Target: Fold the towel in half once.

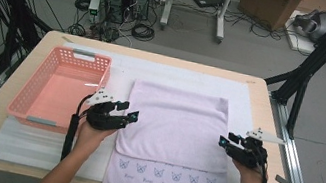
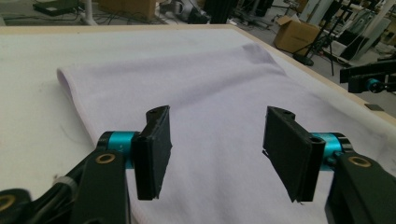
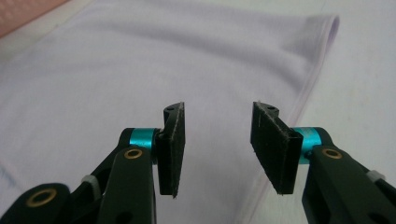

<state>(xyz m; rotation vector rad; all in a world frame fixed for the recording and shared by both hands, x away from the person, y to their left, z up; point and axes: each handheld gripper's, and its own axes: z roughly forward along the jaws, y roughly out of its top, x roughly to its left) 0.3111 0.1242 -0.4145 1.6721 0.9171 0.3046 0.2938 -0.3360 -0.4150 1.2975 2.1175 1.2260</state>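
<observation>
- Towel [image 1: 174,139] is lying flat on the table [image 1: 264,140], just right of the pink basket [image 1: 63,85], partly folded, with its printed hem hanging toward your edge of the table.
- Left gripper [image 1: 126,111] is hovering at the towel's left edge, jaws standing apart, holding nothing.
- Right gripper [image 1: 226,141] is sitting at the towel's right edge, jaws likewise apart and empty.
- You are risking a single-layer pinch: the towel is showing a doubled edge, and a shallow bite is likely to be catching only the top layer, so the fold is opening as you lift.
- You are risking an uneven fold: the two grippers are not sitting level with each other along the towel, so the lifted edge is likely to be skewing.
- You are risking snagging the white mat [image 1: 64,150] under the towel if the lower jaw is digging too deep.
- You are working close to the basket on the towel's left; a wide swing of the left gripper is likely to be nudging its wall.
- Hem overhang is adding weight that may be dragging the towel off the near edge.
</observation>
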